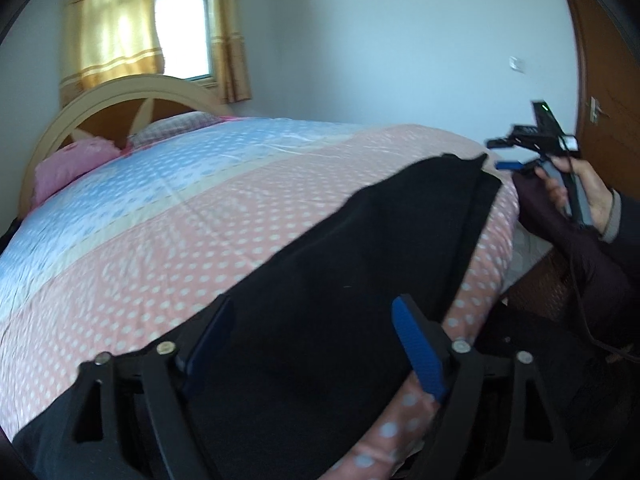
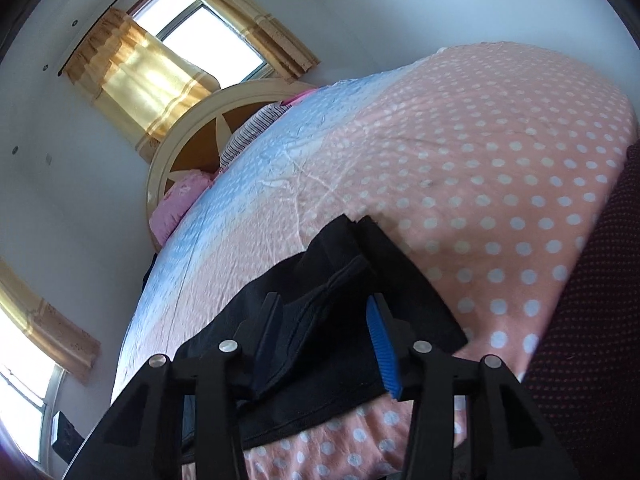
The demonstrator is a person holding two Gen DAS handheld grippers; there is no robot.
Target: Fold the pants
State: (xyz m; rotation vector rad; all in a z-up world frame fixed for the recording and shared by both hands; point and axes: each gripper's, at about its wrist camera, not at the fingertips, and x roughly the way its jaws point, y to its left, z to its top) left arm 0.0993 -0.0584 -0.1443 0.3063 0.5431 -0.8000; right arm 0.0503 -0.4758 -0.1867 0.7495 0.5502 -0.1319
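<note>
We're in a home bedroom: a bed point(image 1: 208, 216) under a polka-dot pink-and-blue sheet, with an arched headboard point(image 1: 120, 100) and a pink pillow point(image 1: 68, 168). Yellow curtains point(image 1: 112, 32) frame the window point(image 1: 184, 32), a wooden door point(image 1: 608, 92) stands right.

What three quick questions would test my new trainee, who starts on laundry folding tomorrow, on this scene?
1. True or false: the black fabric pants lie on a wooden table.
2. What does the pink sheet bear? A stripes, B white dots, C flowers.
3. Fill in: both the left claw and the right claw are ____.

Key: 1 false, they lie on the bed. 2 B. 3 open, the jaws spread apart over the pants.
</note>
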